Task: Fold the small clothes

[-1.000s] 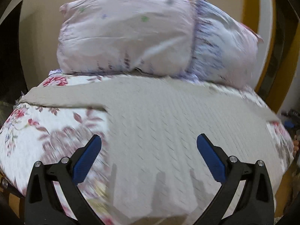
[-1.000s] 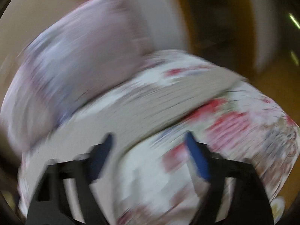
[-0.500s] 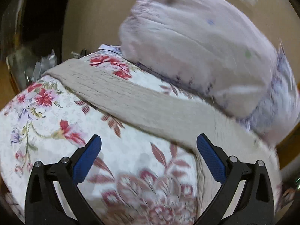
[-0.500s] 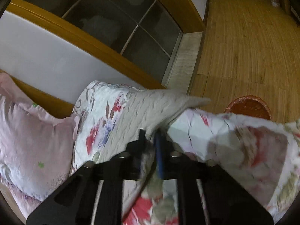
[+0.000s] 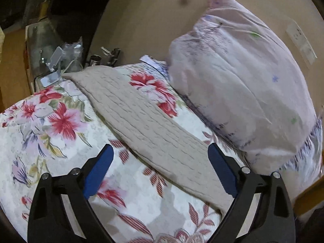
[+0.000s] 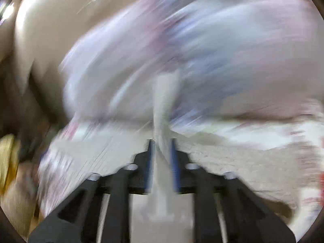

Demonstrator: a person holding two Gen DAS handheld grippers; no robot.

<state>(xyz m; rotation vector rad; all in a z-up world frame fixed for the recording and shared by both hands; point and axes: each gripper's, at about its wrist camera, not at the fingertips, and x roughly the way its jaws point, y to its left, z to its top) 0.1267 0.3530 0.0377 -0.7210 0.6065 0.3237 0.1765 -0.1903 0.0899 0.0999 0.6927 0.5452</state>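
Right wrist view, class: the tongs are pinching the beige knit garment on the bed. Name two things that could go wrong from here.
1. The right tongs pinch only a thin ridge of the beige knit garment; it could slip out mid-fold.
2. The left tongs are open, pinning nothing, so the garment's far sleeve may drag across the floral bedspread or bunch against the pillow.

In the left wrist view the garment (image 5: 145,125) lies on the bedspread (image 5: 50,141), running from 10 o'clock to 4 o'clock. The pillow (image 5: 243,85) sits behind it at 2 o'clock — on the bedspread, against the wall (image 5: 145,16). Clutter (image 5: 60,60) stands past the bed edge at 10 o'clock.
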